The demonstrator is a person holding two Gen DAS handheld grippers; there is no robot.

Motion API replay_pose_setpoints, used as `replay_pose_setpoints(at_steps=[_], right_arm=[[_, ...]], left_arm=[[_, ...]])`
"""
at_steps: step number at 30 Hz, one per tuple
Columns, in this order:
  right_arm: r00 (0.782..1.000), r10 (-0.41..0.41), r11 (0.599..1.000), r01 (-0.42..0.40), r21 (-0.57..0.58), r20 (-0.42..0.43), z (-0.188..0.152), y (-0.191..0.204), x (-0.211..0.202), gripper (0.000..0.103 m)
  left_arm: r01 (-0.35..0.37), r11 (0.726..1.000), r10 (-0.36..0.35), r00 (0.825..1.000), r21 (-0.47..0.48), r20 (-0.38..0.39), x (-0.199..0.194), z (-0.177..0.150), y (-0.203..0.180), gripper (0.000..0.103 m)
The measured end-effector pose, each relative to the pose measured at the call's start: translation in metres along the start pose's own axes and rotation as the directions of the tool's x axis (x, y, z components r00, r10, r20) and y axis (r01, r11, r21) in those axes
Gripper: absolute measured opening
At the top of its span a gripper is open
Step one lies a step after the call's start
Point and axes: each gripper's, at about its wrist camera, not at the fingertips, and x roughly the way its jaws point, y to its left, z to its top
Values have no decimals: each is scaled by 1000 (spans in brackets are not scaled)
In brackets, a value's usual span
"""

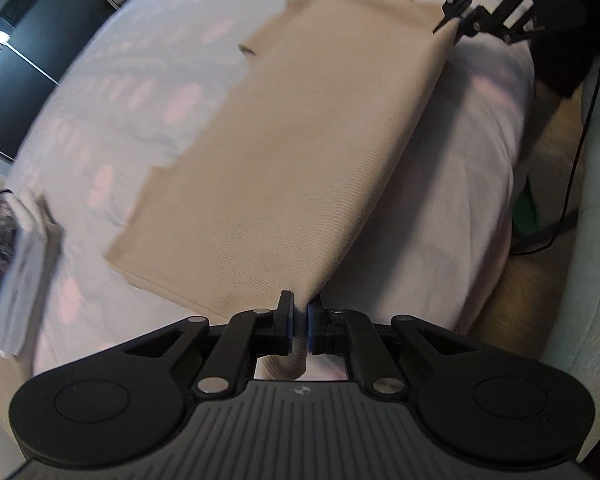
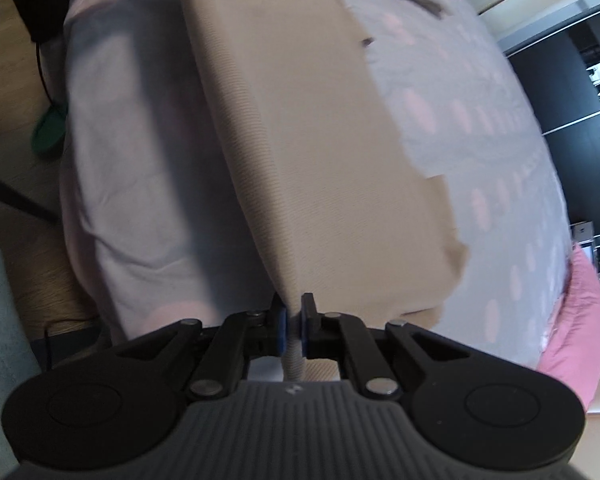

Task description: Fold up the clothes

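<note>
Your left gripper, low centre of its view, is pinched tight on one corner of the beige cloth, with a tuck of fabric bunched between the blue pads. Low centre of the other view, your right gripper is clamped the same way on the next corner of the same edge. From the left camera, that right gripper shows small at the upper right, so the held edge runs taut between the two.

Most of the cloth lies flat on the bed, filling the middle of both frames; only the near edge is raised. By my reading, you are starting a fold. Keep both corners level and equally tensioned, so the edge stays straight. Aim it at the far edge, toward the upper middle of each view. Avoid the folded pile at left.
</note>
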Motion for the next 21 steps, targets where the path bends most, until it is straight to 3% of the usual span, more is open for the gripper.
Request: replay_pose_setpoints(at_steps=[5,9,11,15,17,21], right_arm=[[999,15,999,-16,-31,-29,0,9,24,9],[1000,-19,997,17,-72,-23,-2,16,23,14],[1000,-16,998,15,-56,-18,-4,12,17,26],[998,50,998,-51,35,39,-7,-6,-7,34],[993,89,992,-95,82,78,-8,-17,-21,45],[984,135,971,-154,183,114,-10,-39,-34,46]], left_arm=[[23,999,-20,997,43,-71,30,-2,-11,6],[33,999,-33,996,-2,-78,28,-3,-6,14],[63,998,-65,995,-31,-78,21,-2,-1,23],[124,989,-126,992,-86,-24,-6,-4,12,33],[148,981,-147,989,-125,17,-17,-3,23,43],[183,955,-168,982,-235,80,-32,1,50,44]])
